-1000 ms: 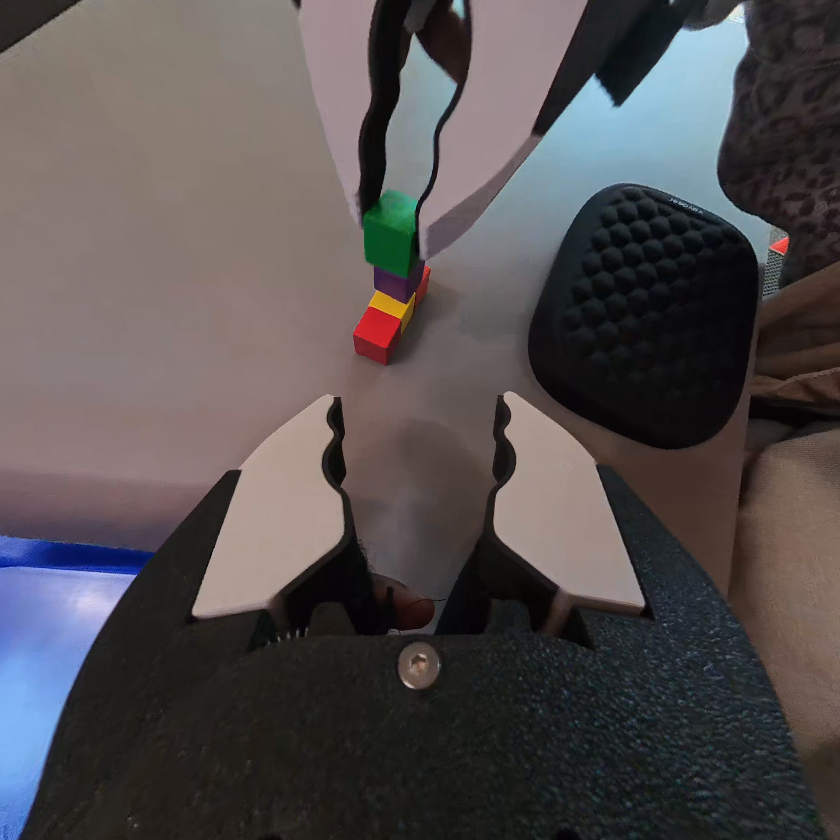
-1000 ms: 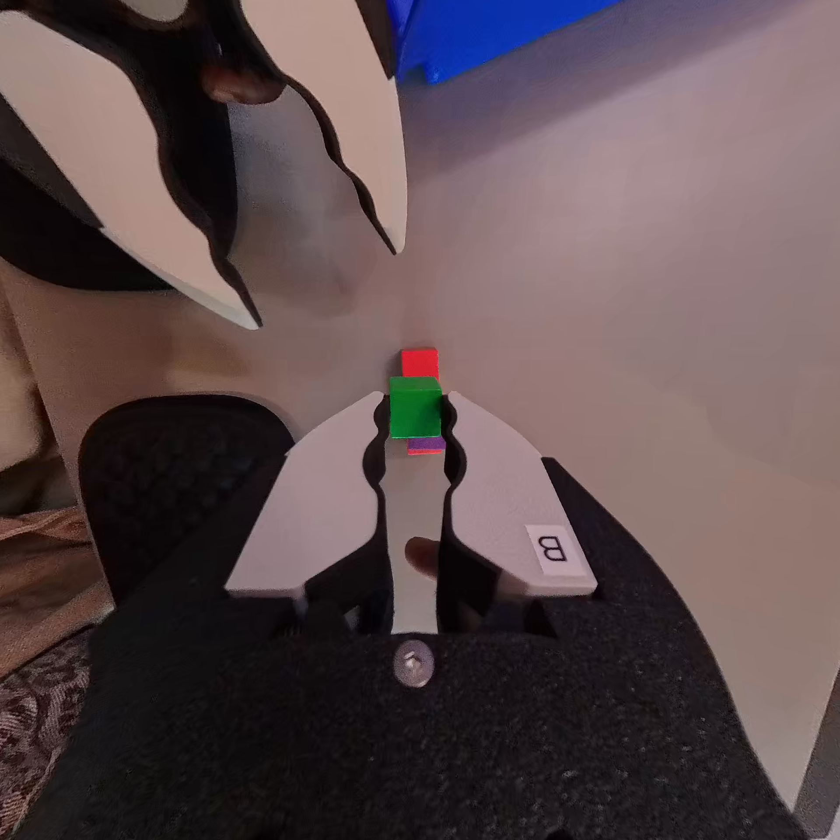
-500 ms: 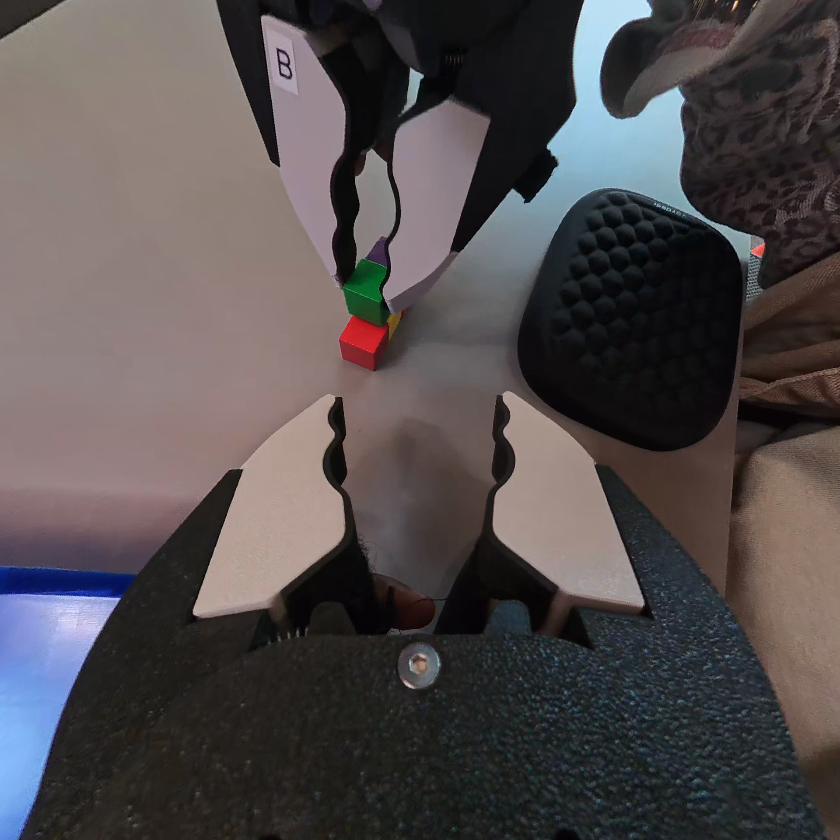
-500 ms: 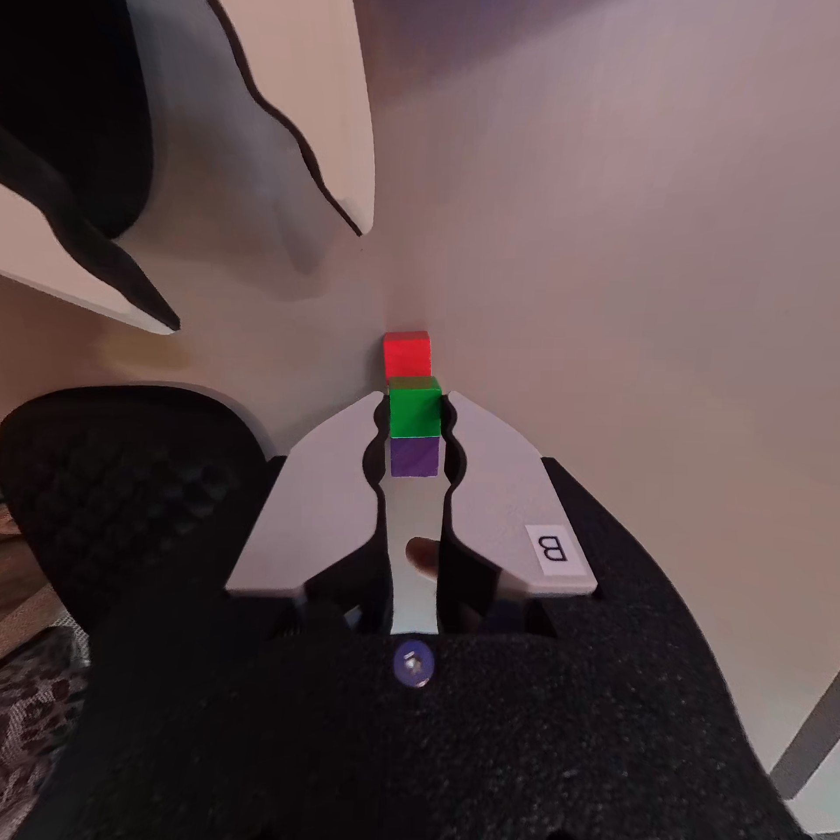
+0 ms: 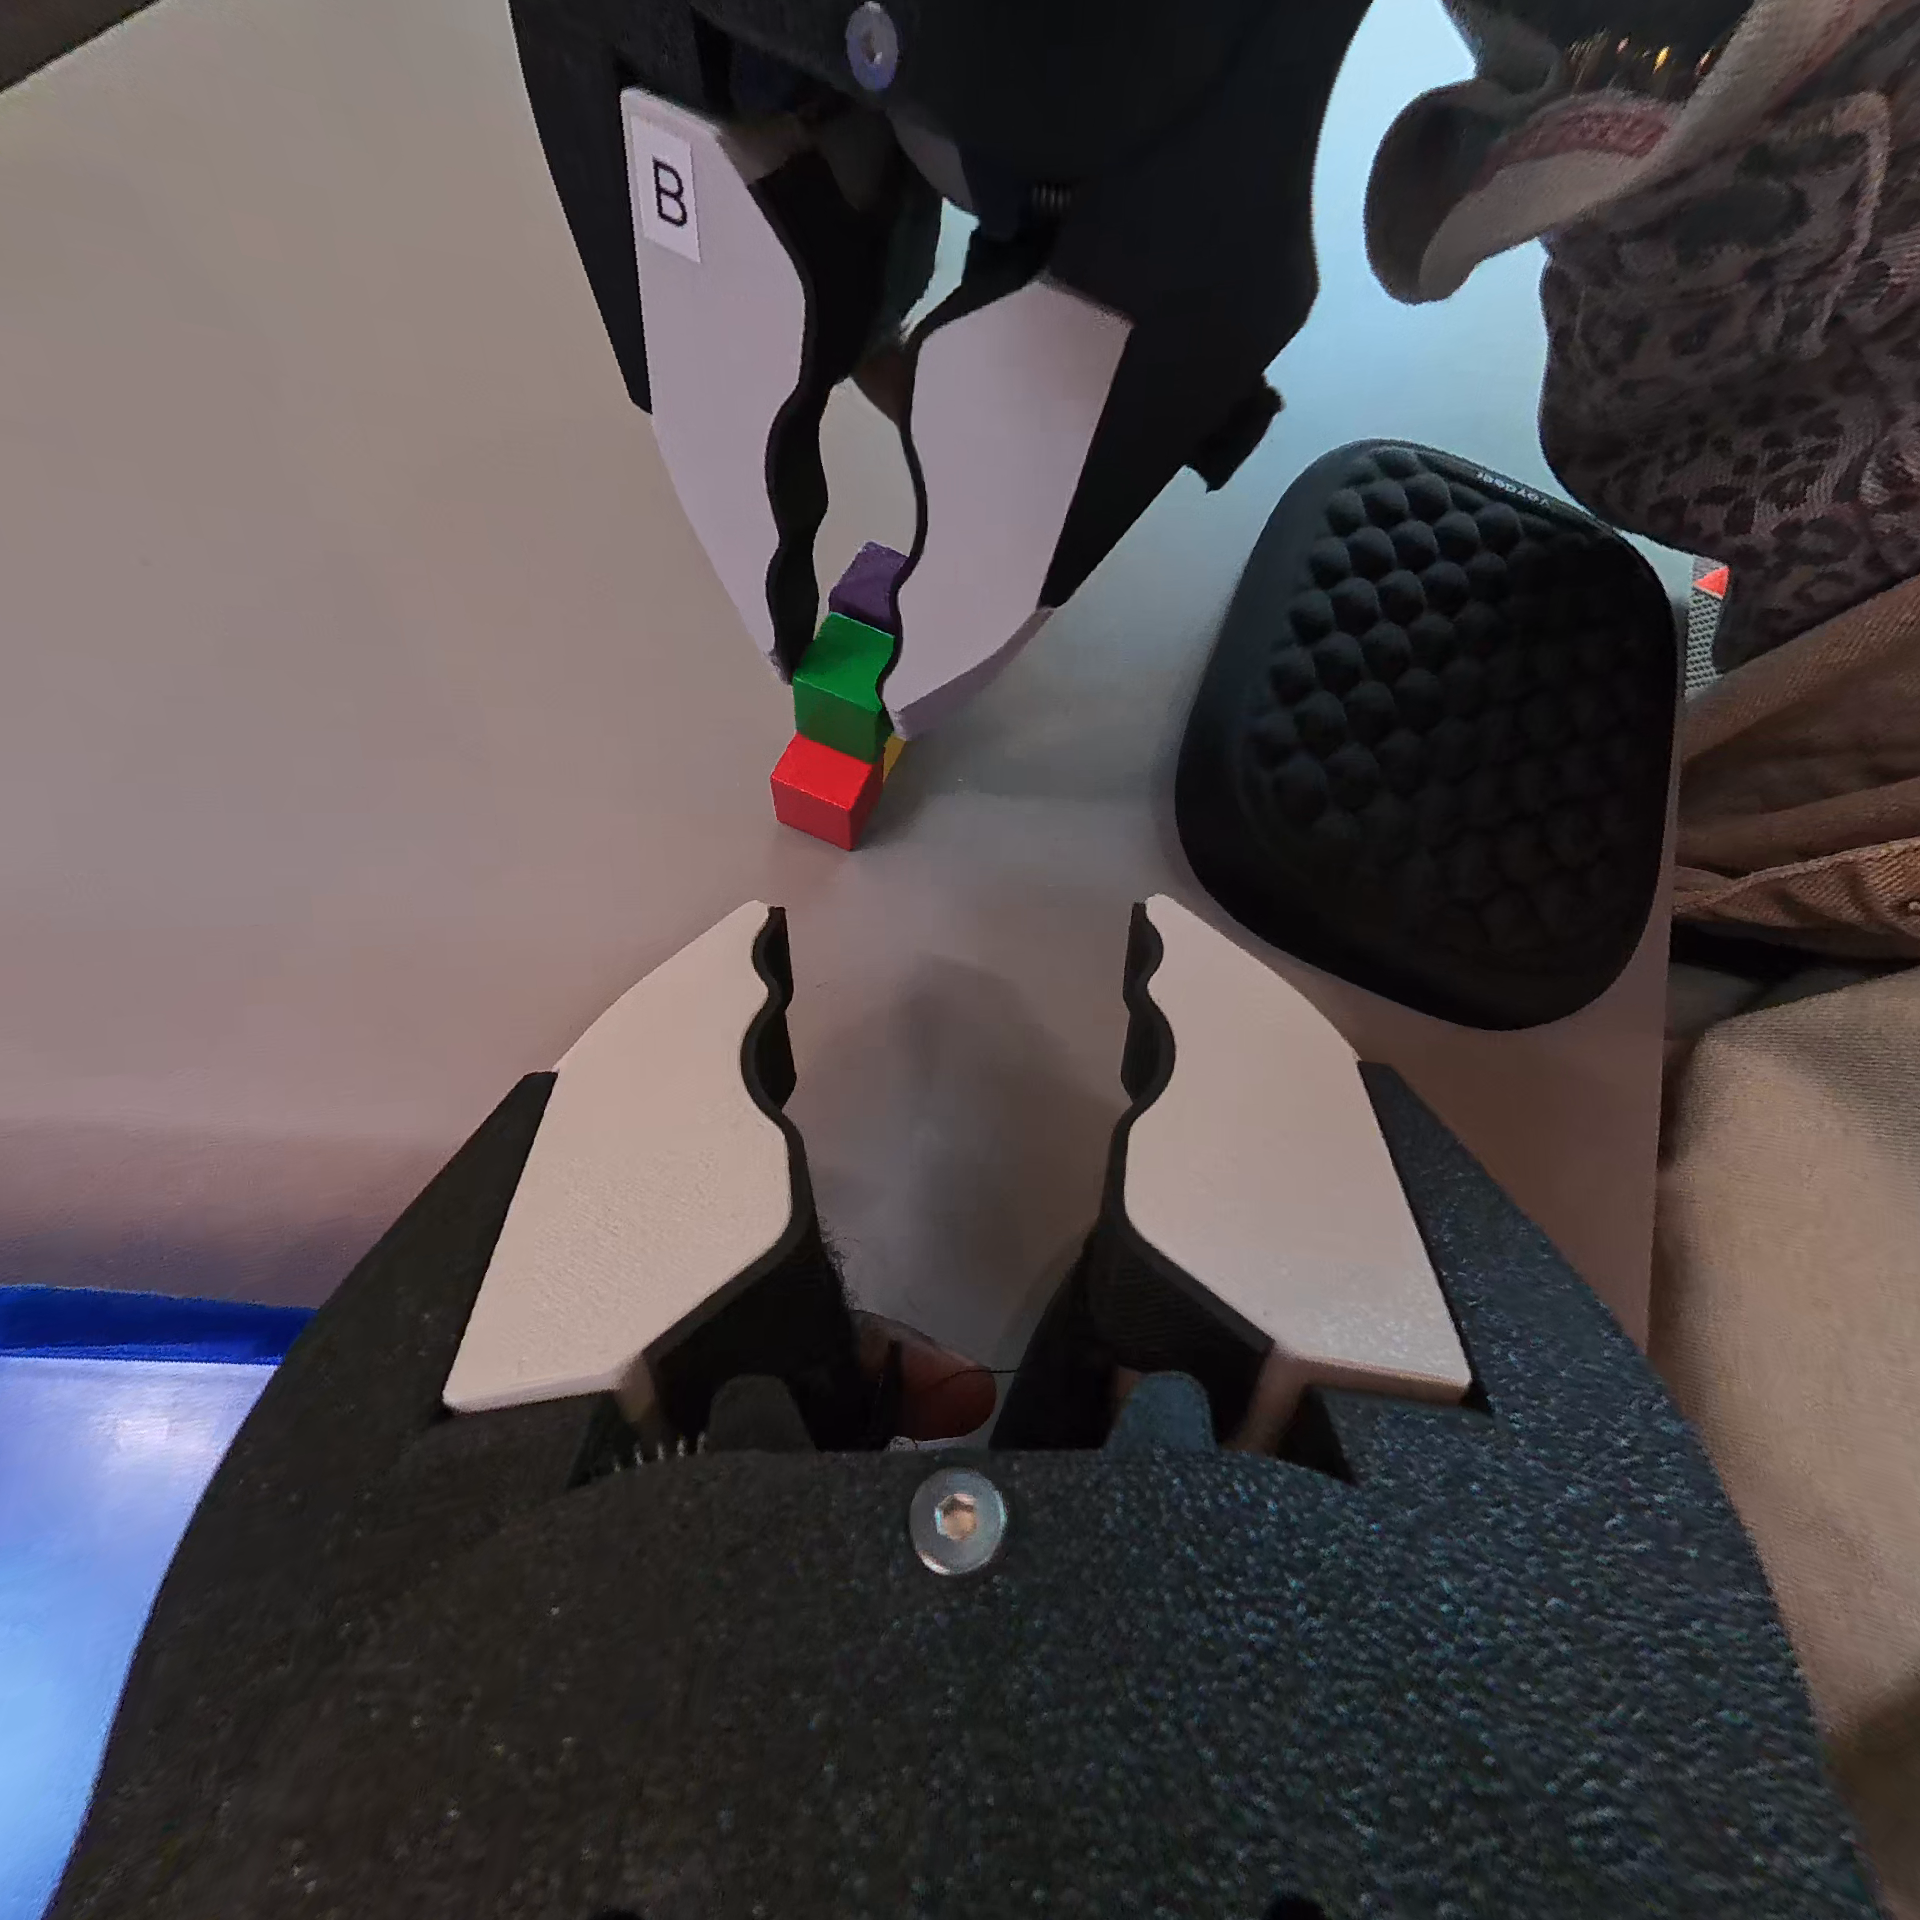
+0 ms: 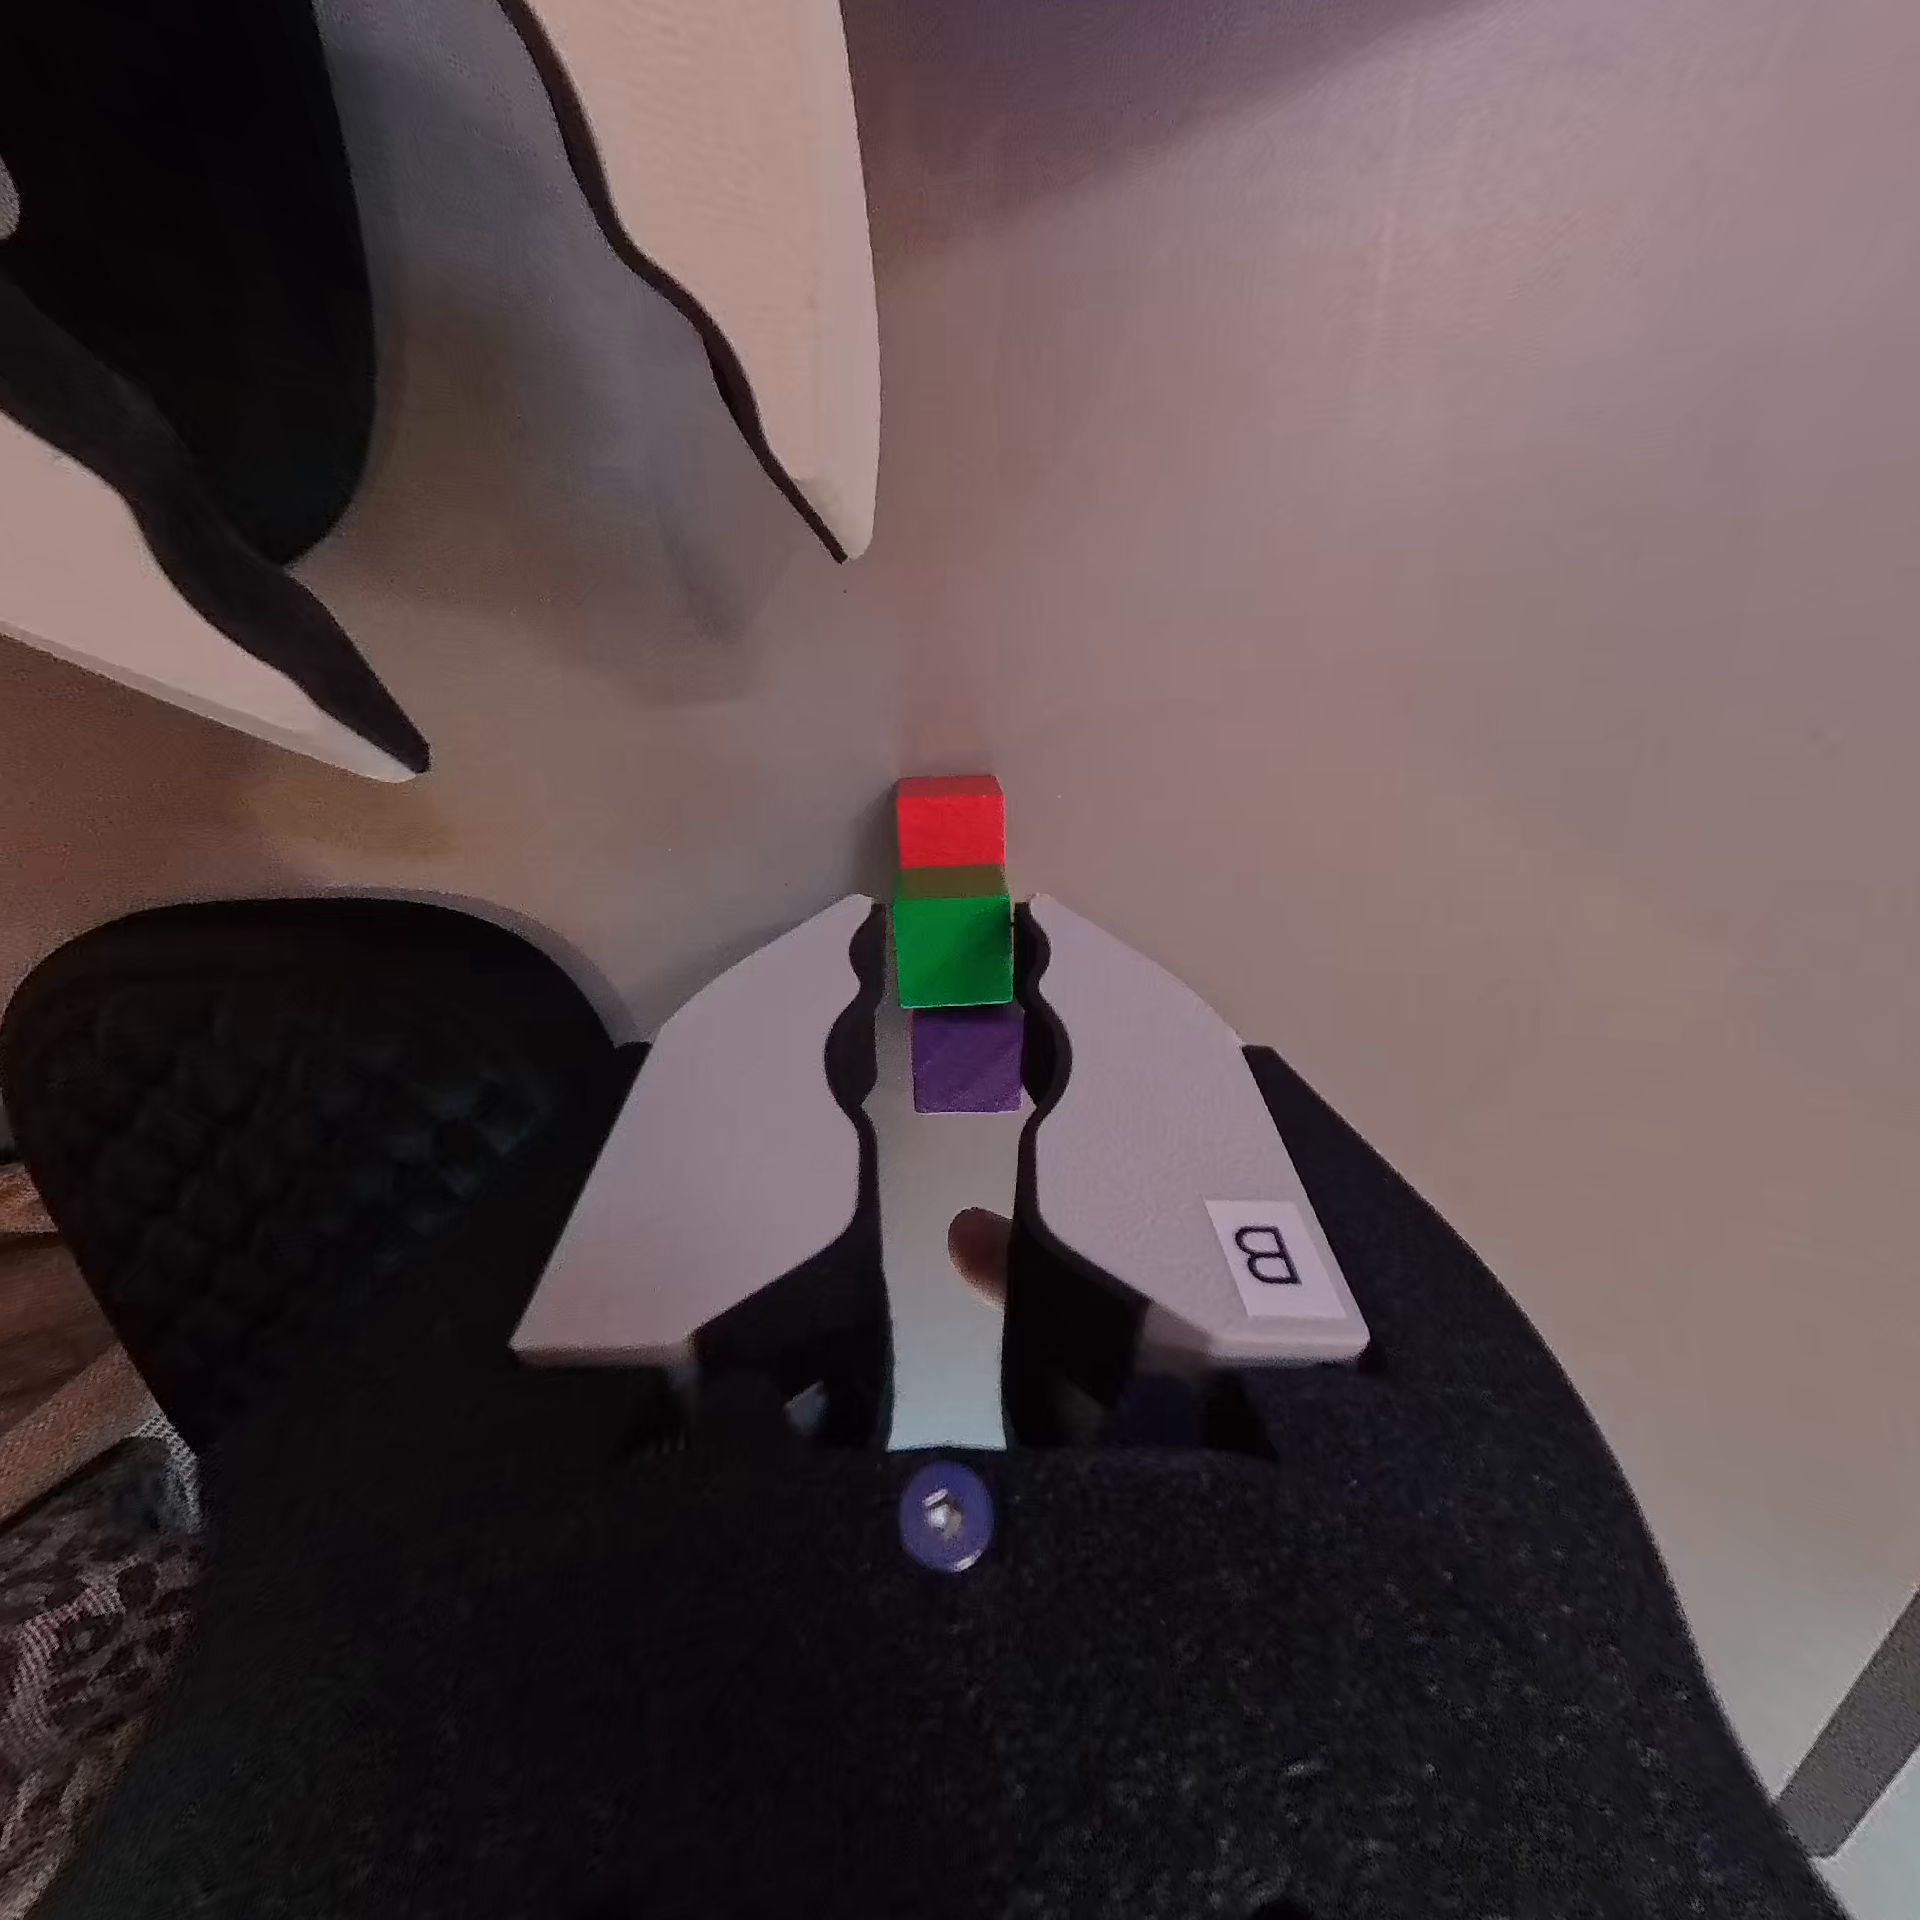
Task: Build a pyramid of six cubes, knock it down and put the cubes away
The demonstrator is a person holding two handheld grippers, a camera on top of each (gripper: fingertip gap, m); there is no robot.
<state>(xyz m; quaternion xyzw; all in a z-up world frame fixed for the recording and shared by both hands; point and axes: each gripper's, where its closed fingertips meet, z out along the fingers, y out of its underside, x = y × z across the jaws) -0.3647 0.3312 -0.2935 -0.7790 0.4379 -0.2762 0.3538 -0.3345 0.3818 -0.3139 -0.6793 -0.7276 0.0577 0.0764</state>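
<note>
My right gripper (image 6: 951, 906) is shut on a green cube (image 6: 954, 940) and holds it down on the cube stack. In the left wrist view it reaches in from above (image 5: 842, 698), with the green cube (image 5: 842, 681) resting over a red cube (image 5: 824, 792) and a sliver of yellow cube (image 5: 891, 761). A purple cube (image 5: 871, 587) sits right behind the green one, at the same level. In the right wrist view the purple cube (image 6: 966, 1060) is nearer and the red cube (image 6: 951, 826) farther. My left gripper (image 5: 956, 914) is open and empty, a short way from the stack; it also shows in the right wrist view (image 6: 629, 660).
The cubes stand on a pale grey table (image 5: 312, 623). A black dimpled pad (image 5: 1434, 727) lies to the right of the stack. A blue bin (image 5: 104, 1455) is at the lower left. A person's patterned sleeve (image 5: 1714, 312) and brown fabric (image 5: 1787, 831) lie past the table's right edge. One gripper's finger ends stand about 7 cm off the other's.
My right gripper came down with the green cube and set it on the lower cubes next to the purple one. My left gripper stayed open in about the same place.
</note>
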